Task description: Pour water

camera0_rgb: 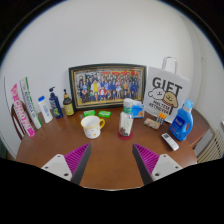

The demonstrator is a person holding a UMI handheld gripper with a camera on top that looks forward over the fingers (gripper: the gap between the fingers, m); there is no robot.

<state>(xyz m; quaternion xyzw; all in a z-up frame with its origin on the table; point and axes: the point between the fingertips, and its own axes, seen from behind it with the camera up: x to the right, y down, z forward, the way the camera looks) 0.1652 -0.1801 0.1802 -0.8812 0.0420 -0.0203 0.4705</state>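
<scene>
The hand-held gripper (111,160) hangs above the near part of a brown wooden table (110,150), its two fingers spread wide with nothing between them but bare tabletop. Each finger shows a magenta pad (74,159) on its inner face.

Beyond the fingers, well apart from them, stands a white mug (92,127) with its handle turned toward the right. Just behind the mug lies a green lid-like object (89,115). To the right of the mug, near the middle of the table, stands a small clear bottle (125,123) with a reddish label; it is probably the water container, though the view is too small to be sure. Neither the mug nor the bottle touches the fingers.

Farther back, a framed group photograph (107,86) leans against the wall. Beside it on the right stands a white gift bag (166,95) with printed lettering. A blue bottle (182,122) stands in front of the bag, and a white remote-like object (169,141) lies near it on the table. On the left side, a row of tubes and bottles (40,108) stands along the table's back edge, among them a dark bottle (68,103).
</scene>
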